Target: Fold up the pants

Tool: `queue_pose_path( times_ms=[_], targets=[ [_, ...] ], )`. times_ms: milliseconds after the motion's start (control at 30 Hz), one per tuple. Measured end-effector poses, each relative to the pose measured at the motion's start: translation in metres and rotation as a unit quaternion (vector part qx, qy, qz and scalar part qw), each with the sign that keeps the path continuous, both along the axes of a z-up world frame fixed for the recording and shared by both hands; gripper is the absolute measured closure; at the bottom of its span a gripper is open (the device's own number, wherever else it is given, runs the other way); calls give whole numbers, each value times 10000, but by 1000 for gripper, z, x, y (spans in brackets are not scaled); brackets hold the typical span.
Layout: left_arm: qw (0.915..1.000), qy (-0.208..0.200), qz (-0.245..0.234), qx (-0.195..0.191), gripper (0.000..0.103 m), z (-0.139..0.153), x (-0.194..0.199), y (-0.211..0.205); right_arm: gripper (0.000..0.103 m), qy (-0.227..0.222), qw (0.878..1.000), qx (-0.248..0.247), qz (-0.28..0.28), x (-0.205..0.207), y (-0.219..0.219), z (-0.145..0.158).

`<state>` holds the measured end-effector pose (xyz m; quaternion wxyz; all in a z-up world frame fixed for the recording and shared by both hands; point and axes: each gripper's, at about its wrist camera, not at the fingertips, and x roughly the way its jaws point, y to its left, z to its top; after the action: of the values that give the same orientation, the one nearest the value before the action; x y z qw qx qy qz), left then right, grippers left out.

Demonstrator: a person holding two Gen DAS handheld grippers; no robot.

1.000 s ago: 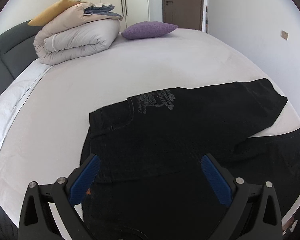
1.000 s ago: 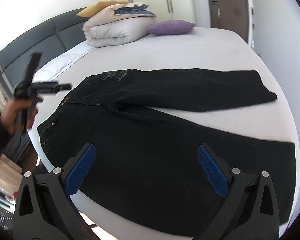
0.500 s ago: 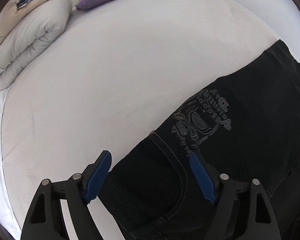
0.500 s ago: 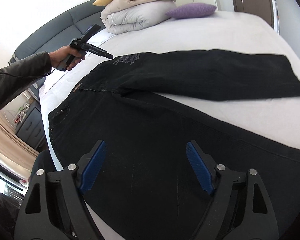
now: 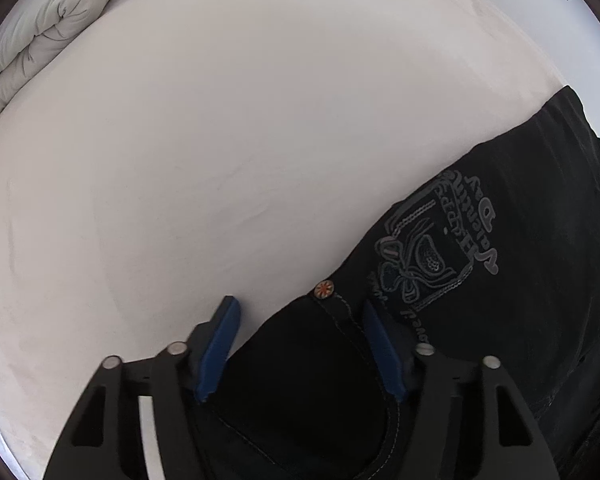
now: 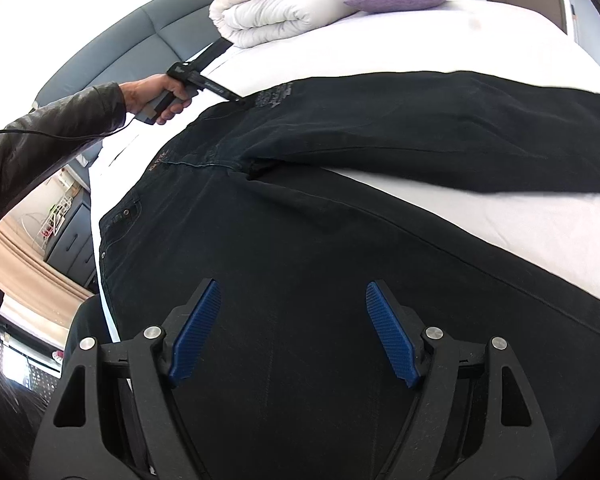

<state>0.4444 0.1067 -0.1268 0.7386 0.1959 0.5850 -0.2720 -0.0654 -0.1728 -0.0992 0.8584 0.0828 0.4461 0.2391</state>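
Black pants [image 6: 300, 208] lie flat on bed [image 5: 220, 140], legs spread, no fold made. Left tool [image 5: 300, 344], jaws just closing, straddles waistband corner, not yet clenched. Right tool [image 6: 292, 332], also narrowing, hovers released over near leg.

The left wrist view looks steeply down from close above the bed [image 5: 220, 140], at the far waist corner of the black pants [image 5: 480, 280]. The right wrist view sits near the bed's near edge, tilted down less steeply, and looks across the pants [image 6: 340, 260] toward the far headboard [image 6: 132, 44] and folded duvet [image 6: 284, 8]. Both views share the printed pocket emblem [image 5: 436, 248] [image 6: 274, 96], the duvet [image 5: 40, 32] and the white sheet [image 6: 480, 32].
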Motion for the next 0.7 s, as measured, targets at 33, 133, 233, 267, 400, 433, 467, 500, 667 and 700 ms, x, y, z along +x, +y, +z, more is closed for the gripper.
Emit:
queue_pose_path(
  times_ms=[33,133,233,267,400,433,467,500,667,700],
  targets=[
    [10000,0,53,-78,62,1,0,0,28,-19,10000,-14,29,-1,3,2],
    [9990,85,208,-384,85,2,-5,1,28,-49,10000,-55,65,0,10,7],
    [9991,-254,149,-300,91,5,-27,-5,28,-129,9998,-102,90,3,17,13],
    [9987,-392,142,-306,94,8,-34,-5,28,-162,9997,-128,98,5,18,16],
    [9933,-1004,181,-538,98,27,-72,-1,29,-380,9987,-282,203,20,21,34],
    [9915,-1127,194,-614,98,35,-80,7,29,-484,9978,-362,279,26,24,41],
    [9893,-1281,196,-670,98,38,-95,10,29,-611,9962,-491,375,33,29,49],
    [9868,-1459,166,-687,98,47,-116,12,29,-754,9940,-641,468,39,35,56],
    [9744,-2098,61,-810,98,65,-190,23,29,-1504,9752,-1383,856,85,74,93],
    [9724,-2150,86,-898,98,66,-200,23,29,-1578,9717,-1469,966,96,84,99]
  ],
)
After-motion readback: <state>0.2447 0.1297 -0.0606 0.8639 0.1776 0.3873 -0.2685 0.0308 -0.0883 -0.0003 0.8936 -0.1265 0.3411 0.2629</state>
